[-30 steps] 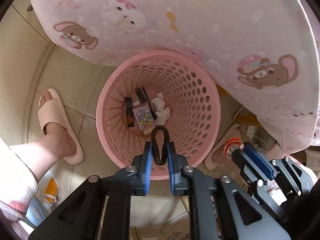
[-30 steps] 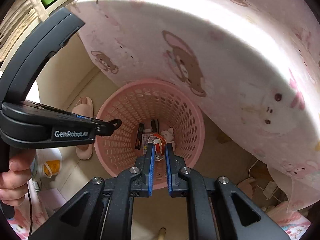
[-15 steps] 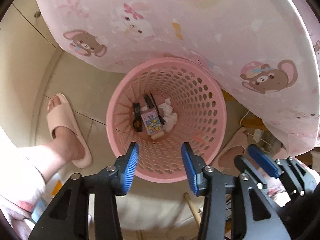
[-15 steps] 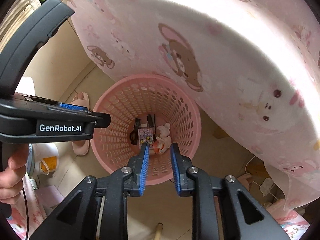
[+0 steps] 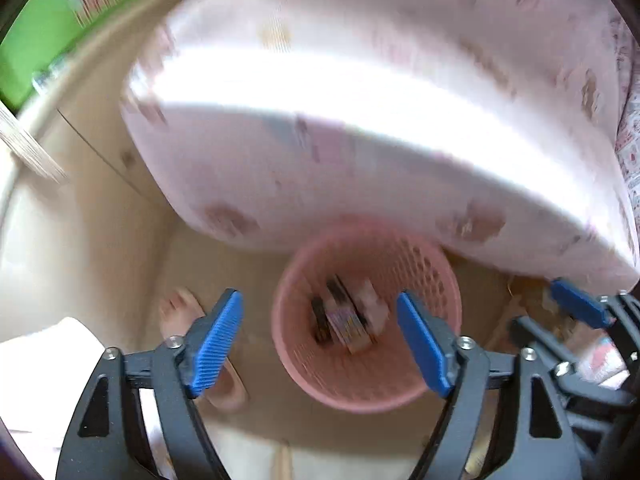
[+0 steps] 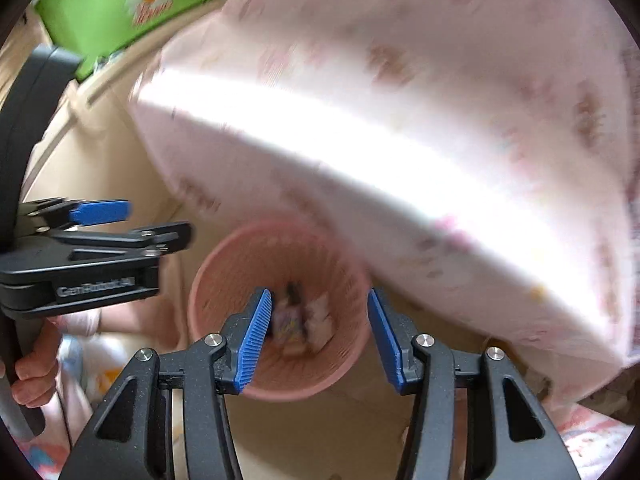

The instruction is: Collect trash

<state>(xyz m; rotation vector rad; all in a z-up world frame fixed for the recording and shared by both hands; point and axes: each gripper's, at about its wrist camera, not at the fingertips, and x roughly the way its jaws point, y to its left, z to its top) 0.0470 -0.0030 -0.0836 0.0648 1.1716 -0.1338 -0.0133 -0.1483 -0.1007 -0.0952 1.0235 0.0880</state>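
A pink perforated trash basket [image 5: 416, 280] stands on the floor beside the bed and also shows in the right wrist view [image 6: 224, 280]. Several pieces of trash [image 5: 348, 316] lie at its bottom, blurred; they show in the right wrist view too [image 6: 300, 316]. My left gripper [image 5: 320, 336] is wide open and empty, above the basket's near-left rim. My right gripper [image 6: 320, 332] is open and empty above the basket. The left gripper [image 6: 100, 224] appears at the left of the right wrist view.
A mattress with a pink cartoon sheet [image 5: 360, 120] overhangs the basket's far side. A foot in a pink slipper [image 5: 188, 320] stands left of the basket. A green box [image 6: 132, 4] sits at the back left. The views are motion-blurred.
Both grippers let their trash drop into the basket, opened wider, and have drawn up and back, so the basket looks smaller and more of the bed shows.
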